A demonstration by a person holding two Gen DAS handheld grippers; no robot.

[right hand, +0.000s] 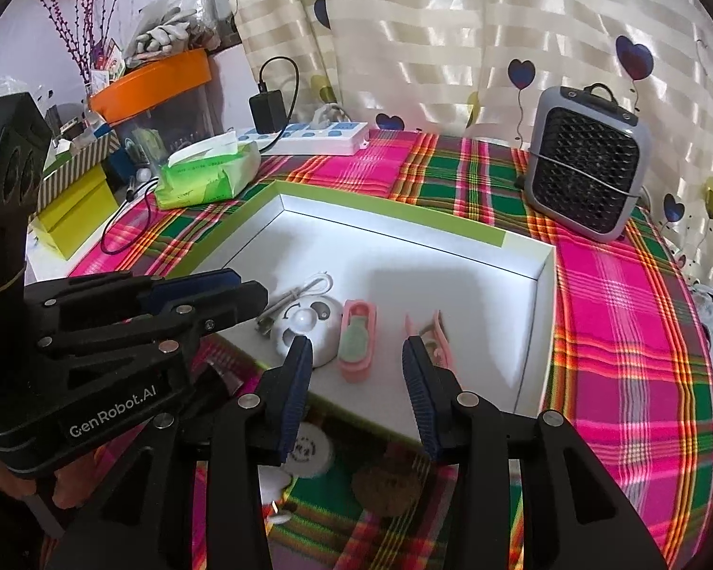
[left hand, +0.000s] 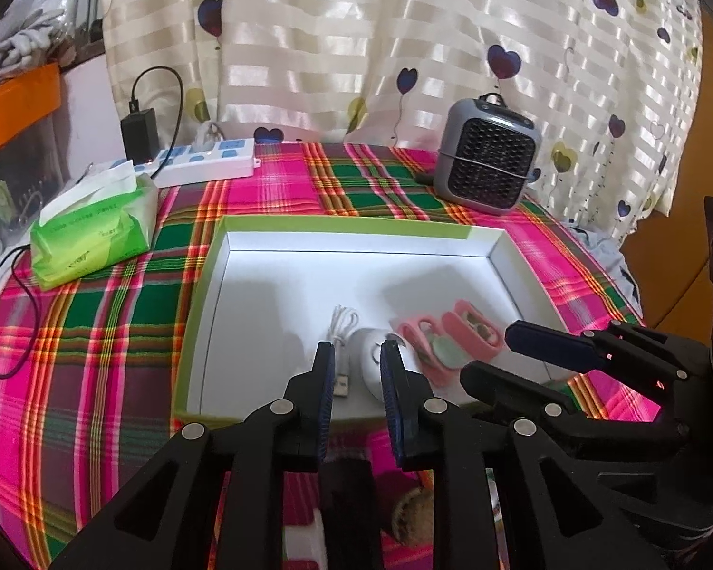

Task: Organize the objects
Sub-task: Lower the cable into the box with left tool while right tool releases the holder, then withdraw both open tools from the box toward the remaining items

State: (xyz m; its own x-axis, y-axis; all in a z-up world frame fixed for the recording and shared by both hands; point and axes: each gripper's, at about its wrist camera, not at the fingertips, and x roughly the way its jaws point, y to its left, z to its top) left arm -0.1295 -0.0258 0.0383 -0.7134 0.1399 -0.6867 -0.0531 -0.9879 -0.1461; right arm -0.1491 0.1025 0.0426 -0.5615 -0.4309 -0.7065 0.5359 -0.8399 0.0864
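A plaid-clothed surface (right hand: 618,308) before a heart-print curtain (right hand: 451,23) carries a white tray (right hand: 544,285); left tool (left hand: 356,356) and right tool (right hand: 356,351) both hover parted, empty.

A round white disc (right hand: 309,451) and a brown round thing (right hand: 389,484) at six o'clock on the plaid cloth (right hand: 608,294) are being partly hidden by the right gripper (right hand: 356,356); neither can be identified. At nine o'clock, a hand (right hand: 4,475) is being cut off by the edge.
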